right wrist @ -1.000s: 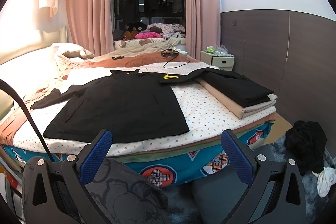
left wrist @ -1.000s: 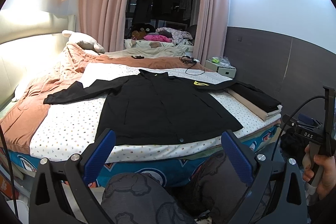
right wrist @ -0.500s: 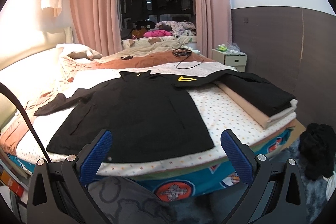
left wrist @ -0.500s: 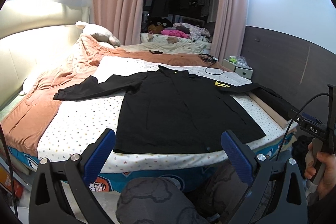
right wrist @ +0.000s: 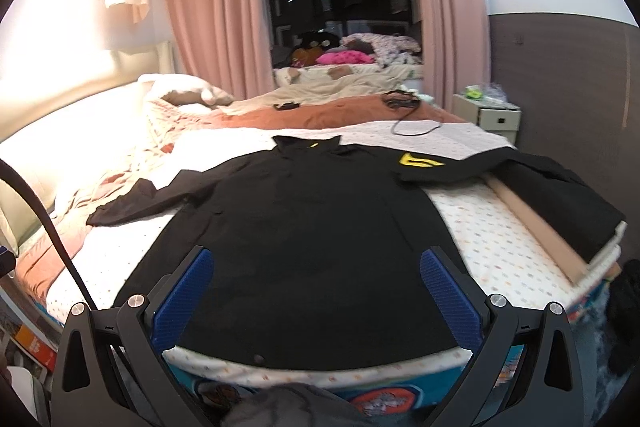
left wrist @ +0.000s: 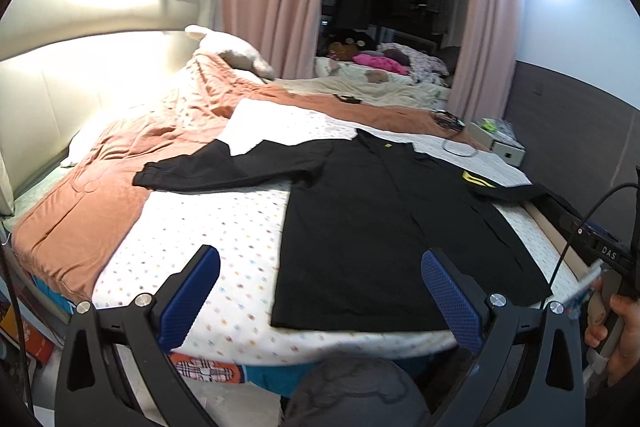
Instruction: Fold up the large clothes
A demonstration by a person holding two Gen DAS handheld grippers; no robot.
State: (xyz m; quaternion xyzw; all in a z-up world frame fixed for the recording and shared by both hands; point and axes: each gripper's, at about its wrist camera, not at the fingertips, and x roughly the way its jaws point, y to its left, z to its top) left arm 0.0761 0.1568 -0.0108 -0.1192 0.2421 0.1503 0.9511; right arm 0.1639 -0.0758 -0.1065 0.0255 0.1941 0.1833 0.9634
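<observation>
A black jacket [right wrist: 304,239] lies flat on the bed [left wrist: 224,227], both sleeves spread out — one reaching a folded stack [right wrist: 560,211] at the bed's edge. The left gripper [left wrist: 320,301] and right gripper [right wrist: 316,299] hover above the near hem, jaws wide, holding nothing.

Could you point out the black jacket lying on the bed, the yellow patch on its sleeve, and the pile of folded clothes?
Black long-sleeved jacket [right wrist: 312,247]: right wrist view, middle of its body.
Yellow sleeve patch [right wrist: 420,160]: right wrist view, centre of the patch.
Stack of folded clothes [right wrist: 560,203]: right wrist view, black top layer.
</observation>
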